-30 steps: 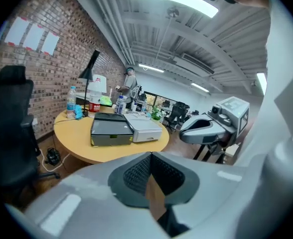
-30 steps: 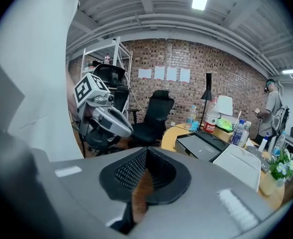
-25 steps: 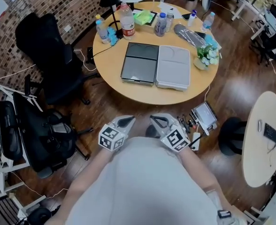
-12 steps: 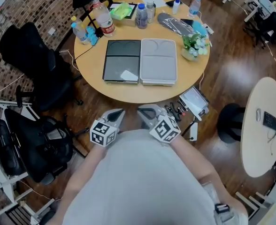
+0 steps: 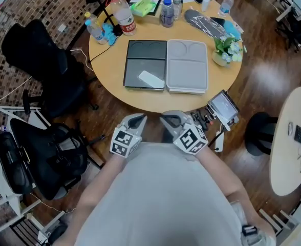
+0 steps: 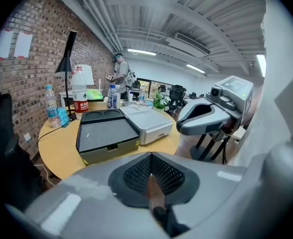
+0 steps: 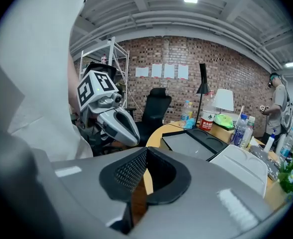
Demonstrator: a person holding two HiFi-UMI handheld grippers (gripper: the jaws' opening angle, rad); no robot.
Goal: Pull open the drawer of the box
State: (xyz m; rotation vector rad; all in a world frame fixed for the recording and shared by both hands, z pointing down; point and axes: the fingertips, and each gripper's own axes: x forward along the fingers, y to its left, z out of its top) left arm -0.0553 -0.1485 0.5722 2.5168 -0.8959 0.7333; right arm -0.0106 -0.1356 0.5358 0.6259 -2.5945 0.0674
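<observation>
Two flat boxes lie side by side on the round wooden table: a dark grey box on the left and a light grey box on the right. The dark grey box shows a notched drawer front toward me. The light grey box shows a plain drawer front. My left gripper and right gripper hover close together by my chest, just short of the table's near edge. Both are shut and hold nothing. Neither touches a box.
Bottles, a lamp base and a small plant crowd the table's far side. Black office chairs stand at the left. A small screen on a stand sits right of my grippers, a second table beyond. A person stands far behind the table.
The head view has shifted and both grippers now sit nearer the table's near edge. They stay side by side and shut.
</observation>
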